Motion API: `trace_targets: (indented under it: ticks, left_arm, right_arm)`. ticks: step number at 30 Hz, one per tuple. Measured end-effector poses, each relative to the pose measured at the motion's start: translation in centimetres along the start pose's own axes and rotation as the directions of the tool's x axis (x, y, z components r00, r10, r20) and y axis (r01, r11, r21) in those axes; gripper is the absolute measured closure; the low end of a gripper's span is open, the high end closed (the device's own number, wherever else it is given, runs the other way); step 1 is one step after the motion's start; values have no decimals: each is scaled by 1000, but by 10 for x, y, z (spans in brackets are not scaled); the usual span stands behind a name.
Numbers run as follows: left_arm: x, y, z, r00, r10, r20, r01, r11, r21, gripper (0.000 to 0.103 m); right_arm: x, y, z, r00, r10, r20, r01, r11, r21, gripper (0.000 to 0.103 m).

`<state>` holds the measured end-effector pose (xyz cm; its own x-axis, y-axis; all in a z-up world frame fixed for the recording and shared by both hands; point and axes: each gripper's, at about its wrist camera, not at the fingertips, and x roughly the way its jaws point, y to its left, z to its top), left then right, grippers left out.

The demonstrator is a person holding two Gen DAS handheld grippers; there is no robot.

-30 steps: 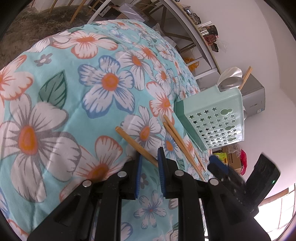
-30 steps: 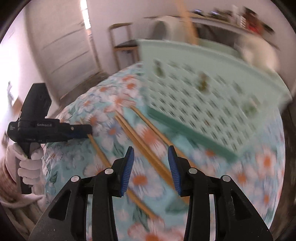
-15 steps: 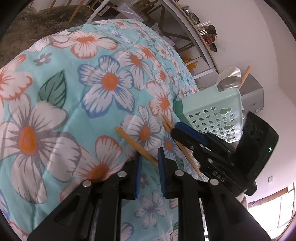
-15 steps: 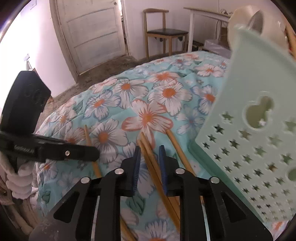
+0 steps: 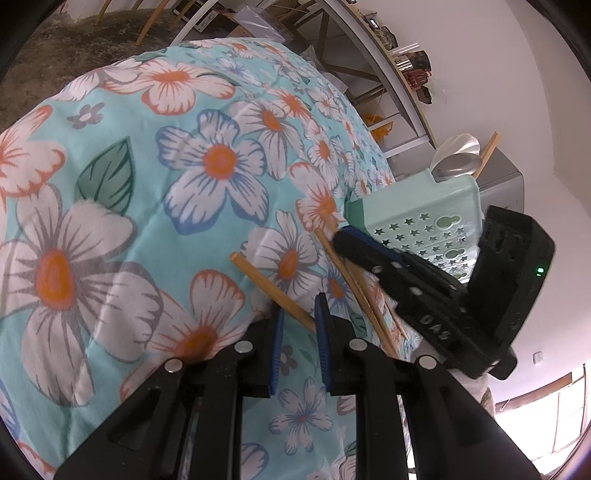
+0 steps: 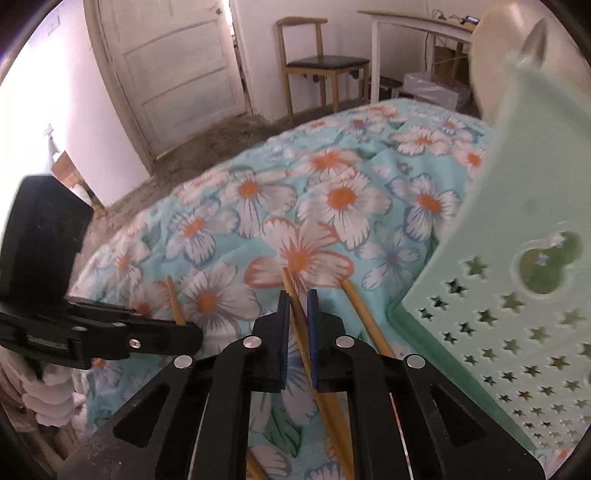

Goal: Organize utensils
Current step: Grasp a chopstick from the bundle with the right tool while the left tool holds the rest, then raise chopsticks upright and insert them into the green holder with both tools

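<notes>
Wooden chopsticks lie on a floral tablecloth [image 5: 110, 177]. My left gripper [image 5: 298, 314] is shut on one chopstick [image 5: 266, 284]; it also shows in the right wrist view [image 6: 173, 301]. My right gripper [image 6: 296, 299] has its jaws closed around a pair of chopsticks [image 6: 295, 291], and another chopstick [image 6: 360, 310] lies just right of it. The right gripper's fingers [image 5: 354, 243] show in the left wrist view beside the mint green utensil basket [image 5: 417, 206], which holds spoons [image 5: 456, 162]. The basket [image 6: 517, 258] stands close on the right.
A wooden chair [image 6: 321, 66], a white door [image 6: 177, 70] and a white table [image 6: 413, 29] stand behind the cloth-covered table. Shelving [image 5: 369, 55] and a grey box [image 5: 506, 184] stand behind the basket.
My right gripper has moved down to the chopsticks by the basket and closed its jaws around a pair. My left gripper has stayed shut on its chopstick.
</notes>
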<state>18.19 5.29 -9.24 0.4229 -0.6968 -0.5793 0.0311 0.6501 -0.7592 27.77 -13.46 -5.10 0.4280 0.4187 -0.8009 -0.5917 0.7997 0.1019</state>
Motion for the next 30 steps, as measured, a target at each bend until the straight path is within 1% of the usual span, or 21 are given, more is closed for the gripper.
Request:
trace_targets:
  ticks: [6,9,11,14,17,18,19,22,25,30]
  left_arm:
    - [-1,-1,-2,1000,2,5,-2,1000,1,87]
    - [-1,-2,-3,1000,3,7,-3,1000,3,87]
    - [-1,-3,-4,1000,5,9,-5,1000,5,87]
    - [-1,-5,-5,1000,9,14,-10,1000,11,87]
    - [-3,-9,-6,1000,15,21,-16,1000,19,87]
    - [-4,-10,-6,1000,16,25,-17,1000,25,87]
    - [-6,-13,-6,999,17,31,-18,999,37,87]
    - [-15,-26,-6,998,19,59,-24,996,85,88]
    - [-27,-41,-6,997,14,82,-25,991,132,89]
    - [-57,-71,-1,988,34,148,-68,970,234,91]
  right_arm:
    - [-39,-2,1,996,-21,87,18,999,36,98]
    - [-72,-2,0,985,-43,166,33,997,66,98]
    - [-96,-4,-4,974,-65,218,47,995,89,99]
    - [-137,-9,-15,950,-115,291,80,988,130,99]
    - [-166,-12,-26,926,-161,341,108,980,170,99]
    - [-178,-12,-31,915,-183,360,122,975,185,99]
    - [-184,-12,-34,907,-196,373,130,972,195,99]
    - [-216,-14,-50,869,-242,431,147,959,243,100]
    - [-238,-16,-62,835,-274,478,150,948,282,100]
    - [-262,-21,-77,788,-300,537,132,935,329,100]
